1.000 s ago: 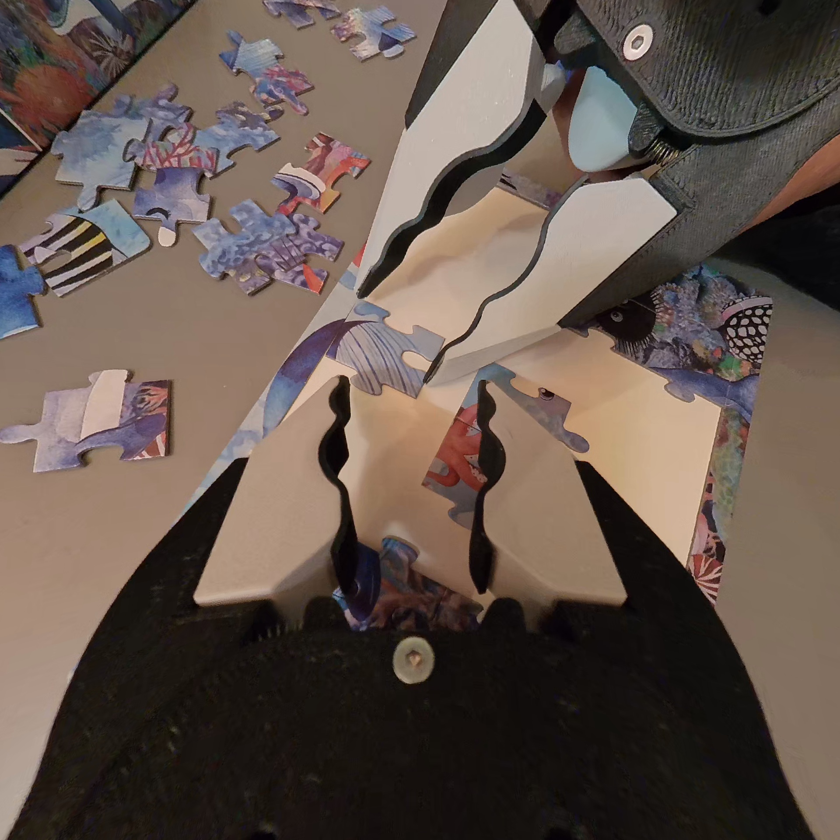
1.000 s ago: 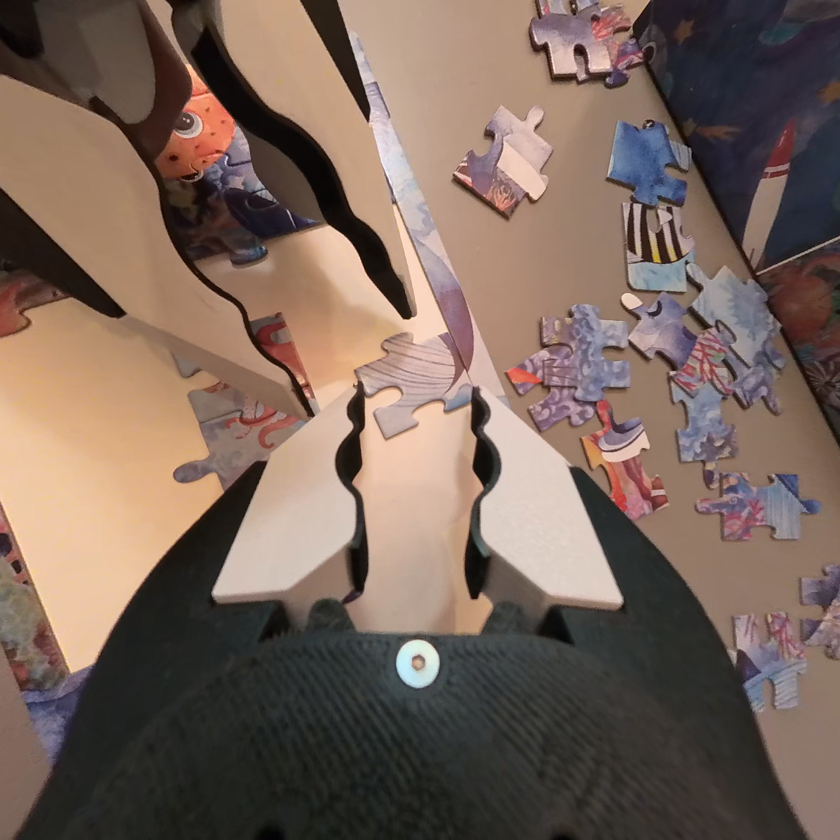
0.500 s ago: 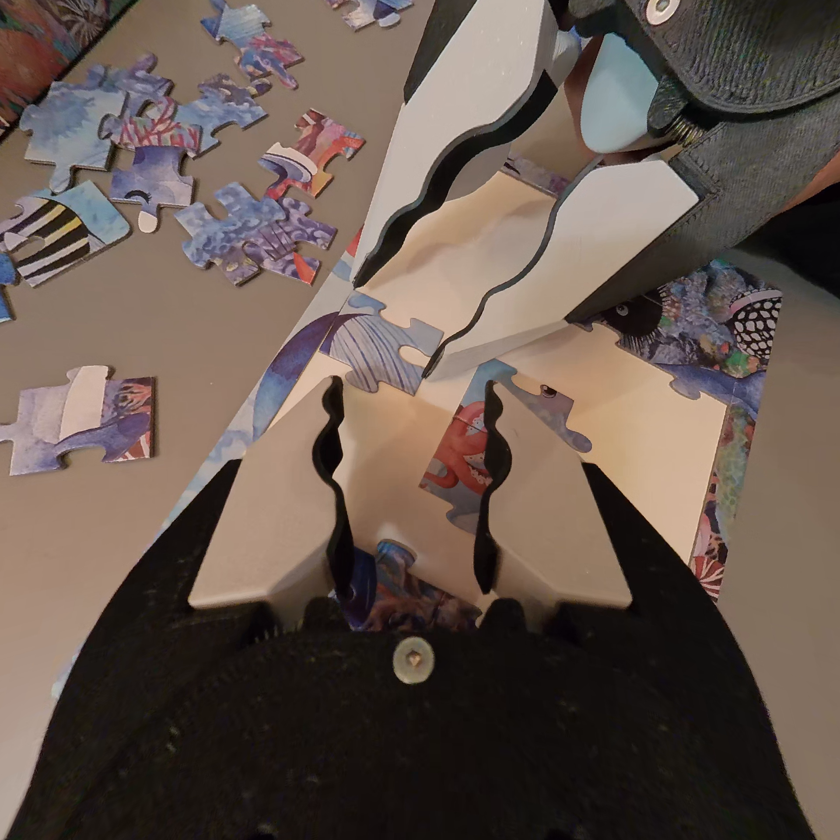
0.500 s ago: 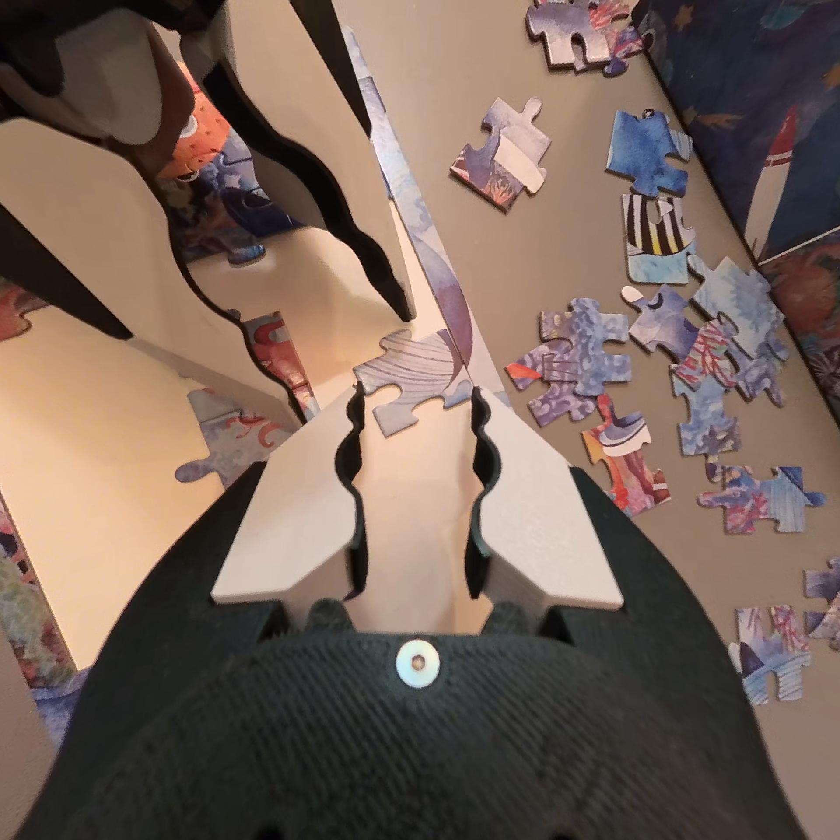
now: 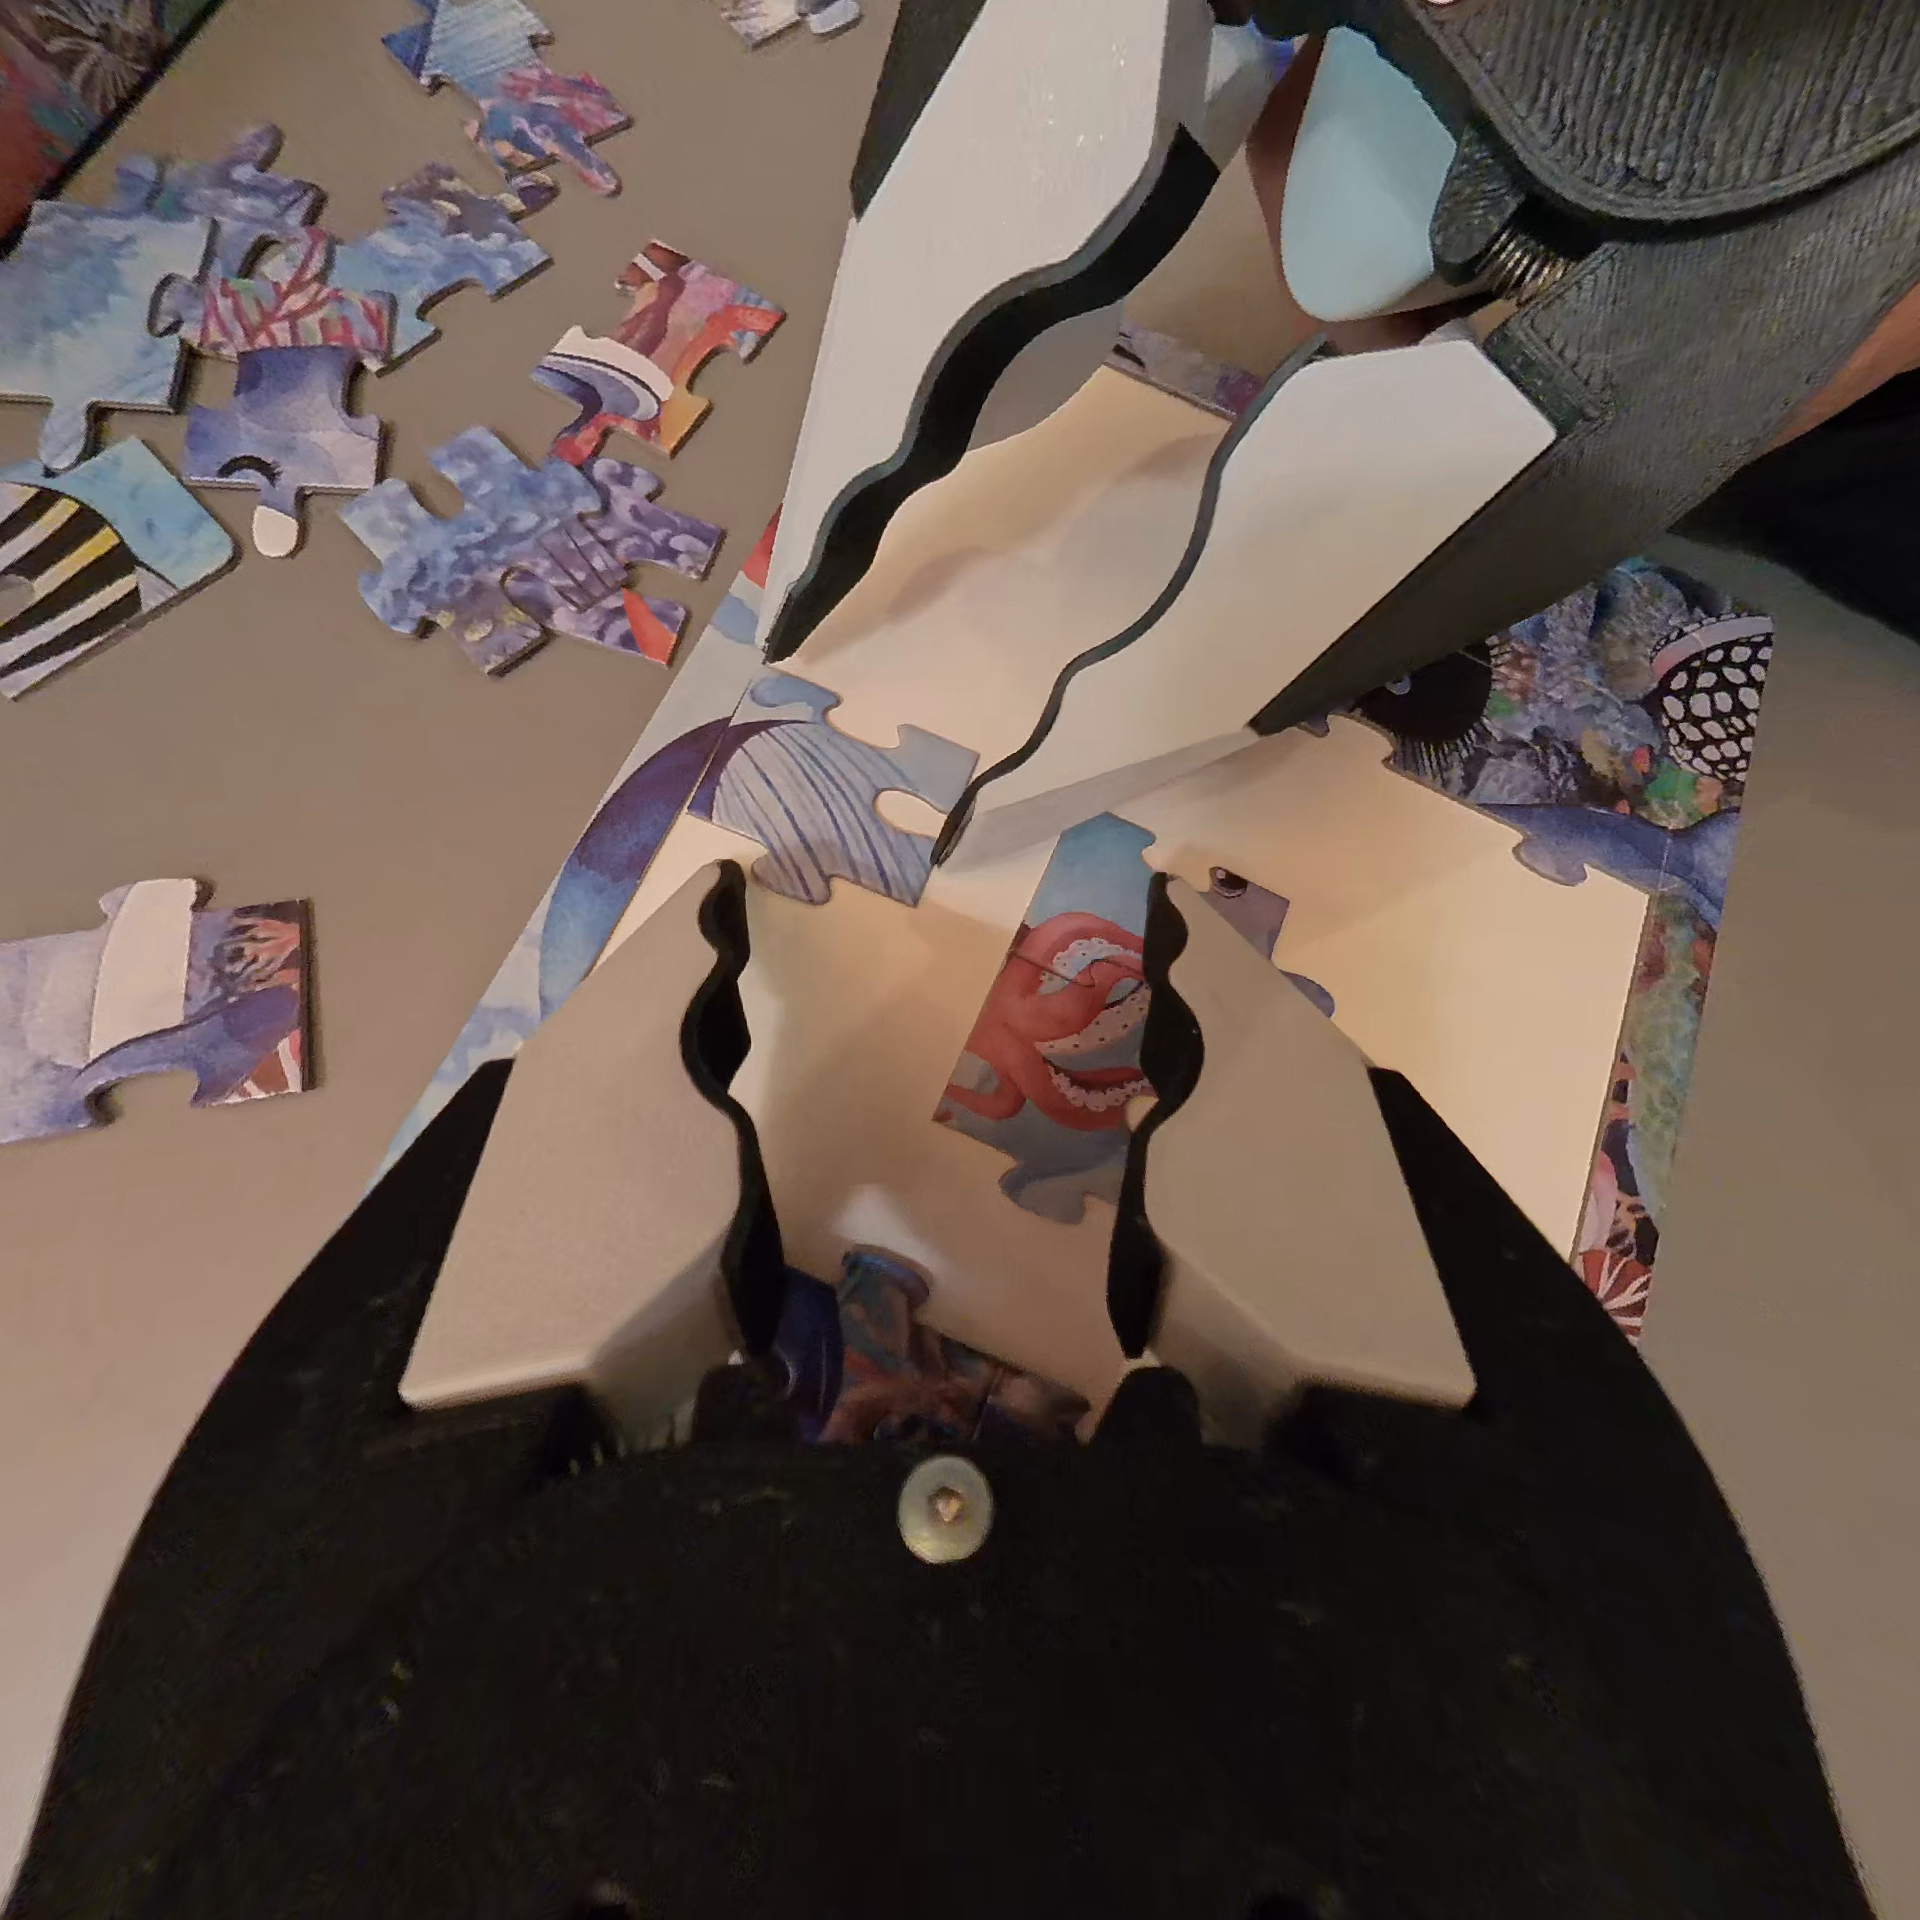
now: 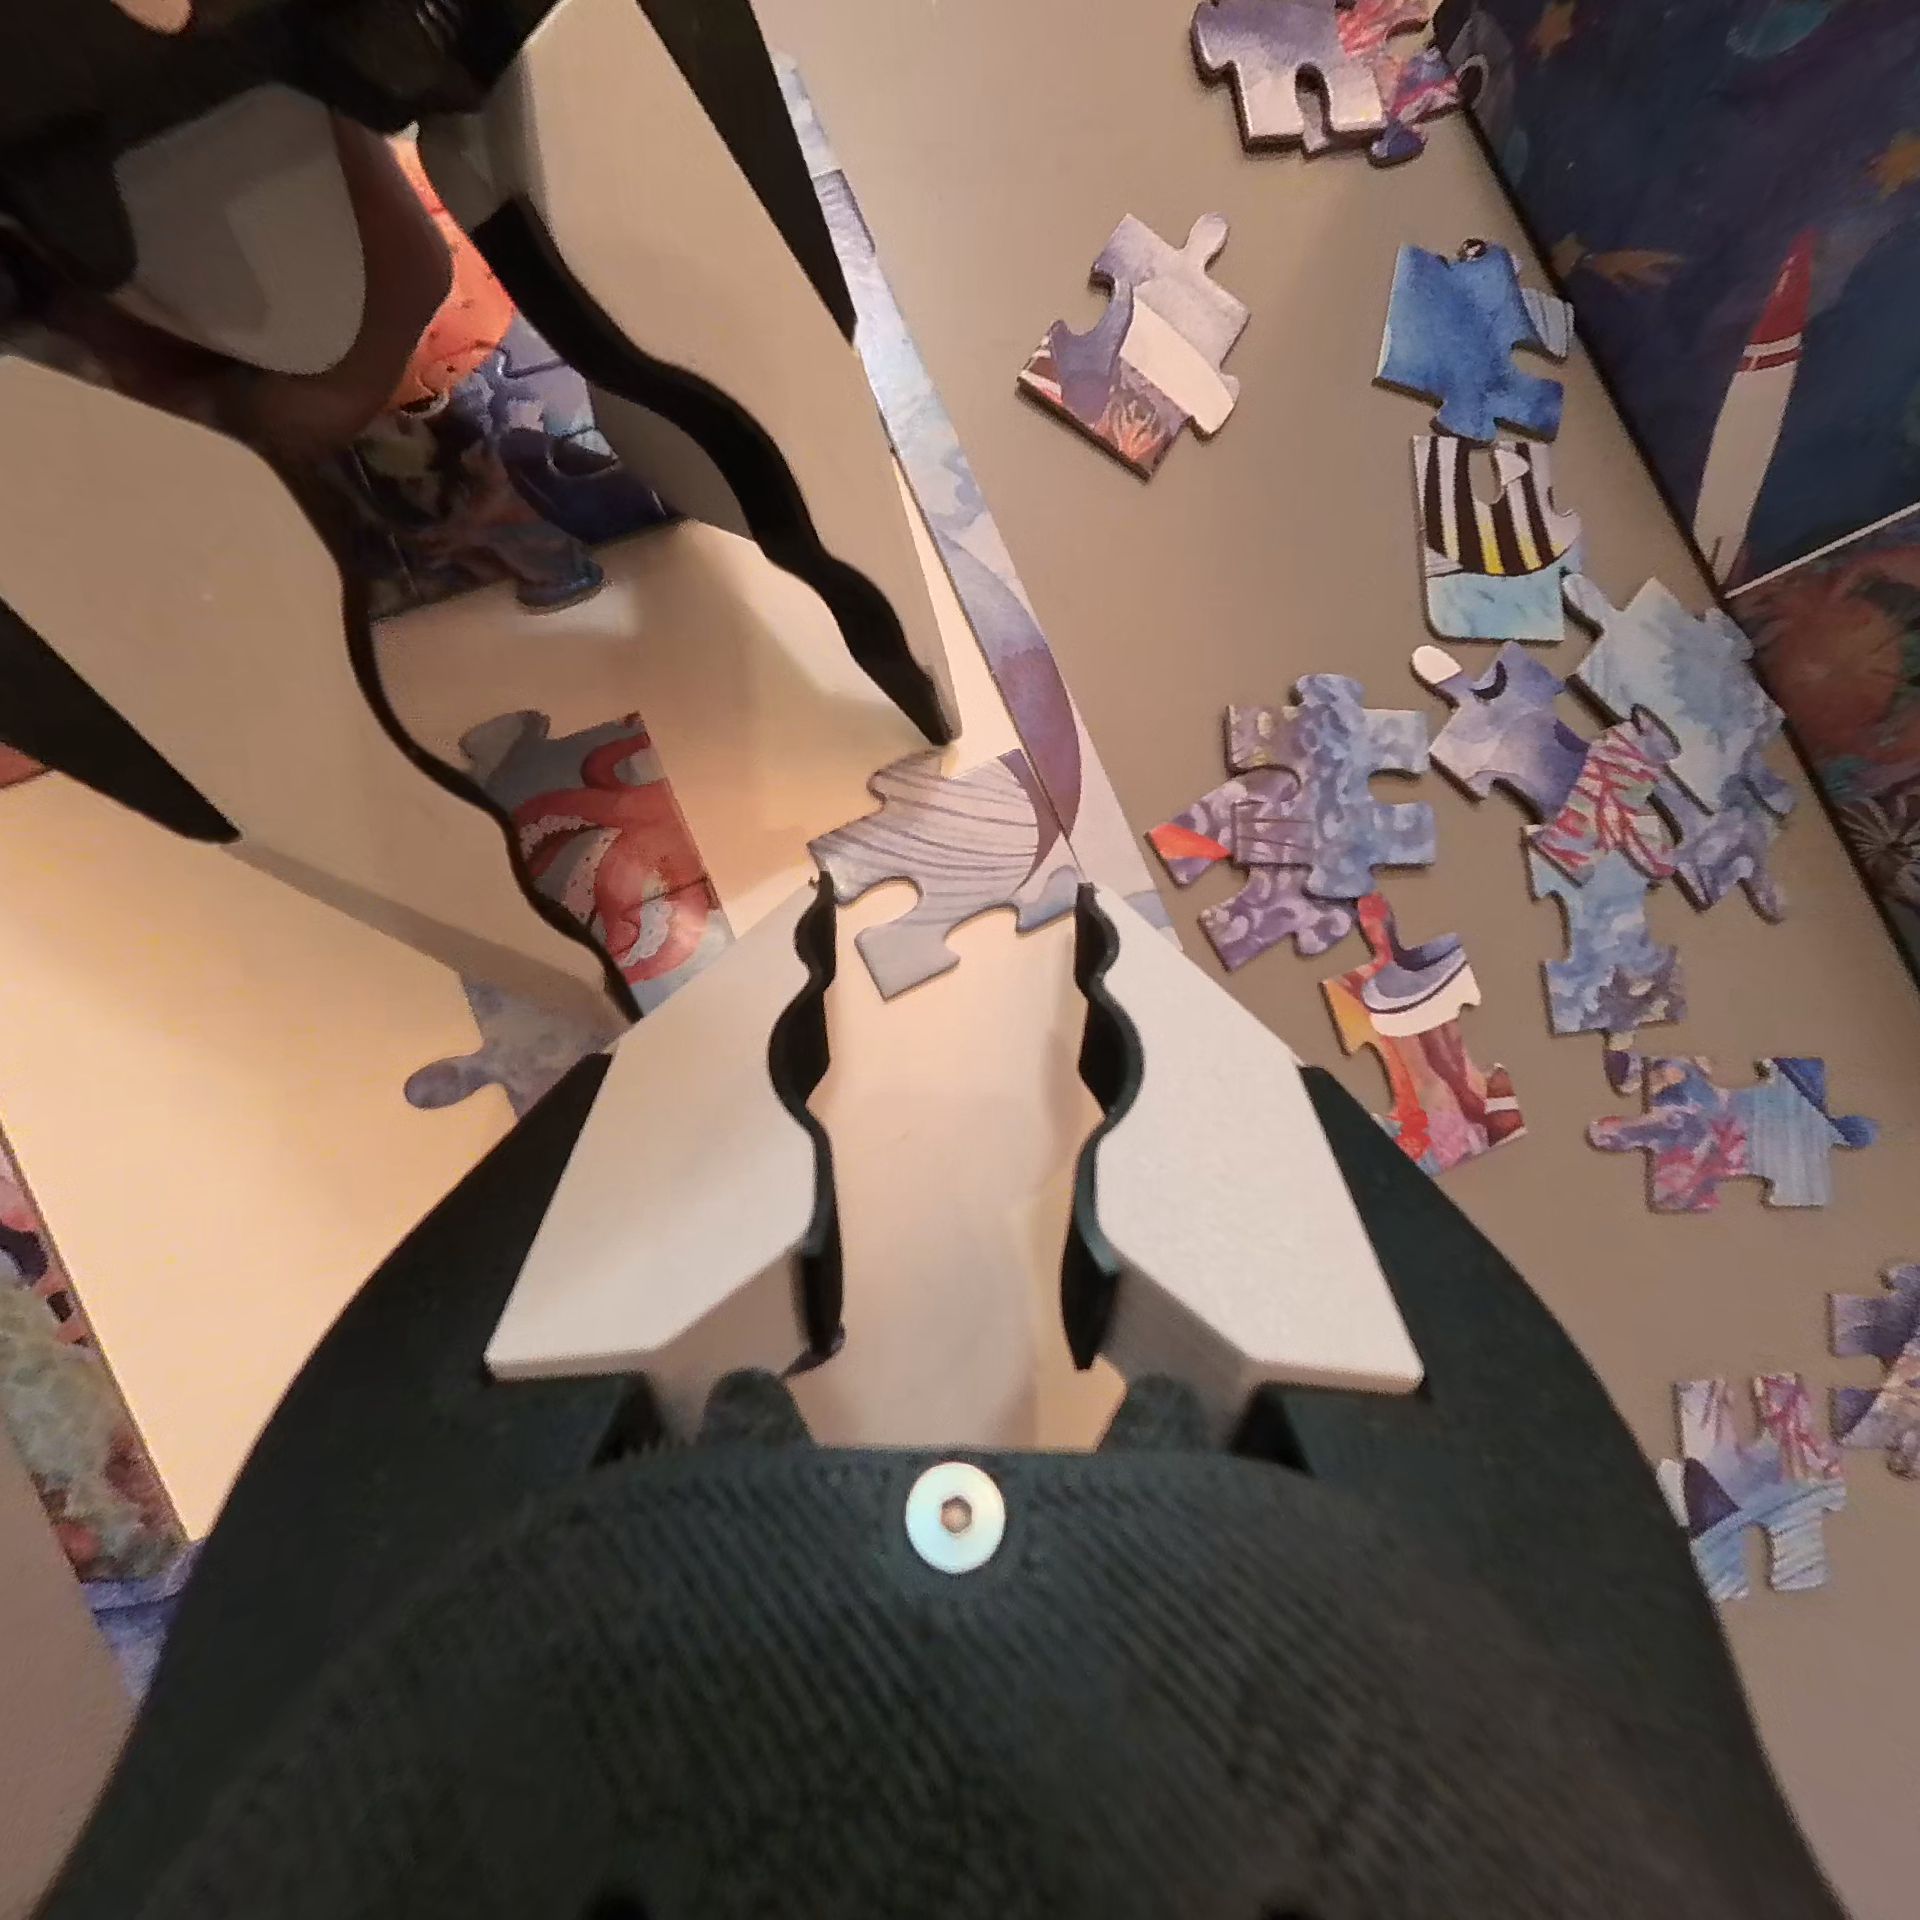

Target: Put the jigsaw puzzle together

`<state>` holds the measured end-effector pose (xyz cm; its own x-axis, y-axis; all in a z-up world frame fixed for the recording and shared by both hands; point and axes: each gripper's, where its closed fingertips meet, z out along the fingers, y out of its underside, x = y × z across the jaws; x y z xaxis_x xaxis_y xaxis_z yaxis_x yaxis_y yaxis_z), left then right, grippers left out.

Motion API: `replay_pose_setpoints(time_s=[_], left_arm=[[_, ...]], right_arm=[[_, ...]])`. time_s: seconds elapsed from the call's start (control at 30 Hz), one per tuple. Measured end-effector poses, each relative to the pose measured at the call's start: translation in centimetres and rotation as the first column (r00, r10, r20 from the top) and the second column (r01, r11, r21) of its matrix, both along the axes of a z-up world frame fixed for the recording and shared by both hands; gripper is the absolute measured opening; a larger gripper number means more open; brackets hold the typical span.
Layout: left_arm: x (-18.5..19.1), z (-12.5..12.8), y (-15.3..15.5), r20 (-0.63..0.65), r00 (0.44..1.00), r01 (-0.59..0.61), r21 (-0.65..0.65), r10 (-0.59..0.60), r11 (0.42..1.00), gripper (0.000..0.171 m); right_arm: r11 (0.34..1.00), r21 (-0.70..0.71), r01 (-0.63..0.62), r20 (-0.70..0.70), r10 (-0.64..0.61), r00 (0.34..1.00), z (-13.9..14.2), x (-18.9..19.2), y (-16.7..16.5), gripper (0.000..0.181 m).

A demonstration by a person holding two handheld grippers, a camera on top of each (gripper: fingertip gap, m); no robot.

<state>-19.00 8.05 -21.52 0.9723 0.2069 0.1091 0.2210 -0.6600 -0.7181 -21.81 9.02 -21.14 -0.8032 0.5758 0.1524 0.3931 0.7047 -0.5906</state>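
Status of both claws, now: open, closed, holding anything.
Left claw: open, holding nothing.
Right claw: open, holding nothing; its tips are at the striped whale piece in the puzzle frame.

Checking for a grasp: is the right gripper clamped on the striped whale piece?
No: the right gripper is open, its fingers straddling the whale piece, which lies flat in the puzzle frame.

Puzzle tray (image 5: pixel 1455 997) lies flat on desk (image 5: pixel 260 790). One piece (image 5: pixel 821 805) sits inside tray against its border. Octopus piece (image 5: pixel 1049 1018) lies nearer tray middle, apart from it. Left gripper (image 5: pixel 940 883) and right gripper (image 6: pixel 951 899) face each other over tray, tips on opposite sides of border piece. Loose pieces (image 6: pixel 1507 790) are scattered on desk outside that border; puzzle box (image 6: pixel 1766 260) lies beyond them.
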Motion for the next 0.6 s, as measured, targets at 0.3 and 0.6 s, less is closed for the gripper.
replay_pose_setpoints(time_s=[0.3, 0.6], left_arm=[[0.19, 0.14, 0.29, 0.033, 0.999, 0.022, 0.017, -0.022, 1.0, 0.079], [0.21, -0.05, 0.54, 0.001, 0.999, 0.033, -0.002, -0.033, 0.999, 0.081]], right_arm=[[1.0, 0.008, 0.002, -0.008, -0.002, 1.0, 0.03, -0.05, 0.13, 0.044], [1.0, 0.017, 0.01, -0.01, -0.01, 1.0, 0.06, -0.13, 0.4, 0.045]])
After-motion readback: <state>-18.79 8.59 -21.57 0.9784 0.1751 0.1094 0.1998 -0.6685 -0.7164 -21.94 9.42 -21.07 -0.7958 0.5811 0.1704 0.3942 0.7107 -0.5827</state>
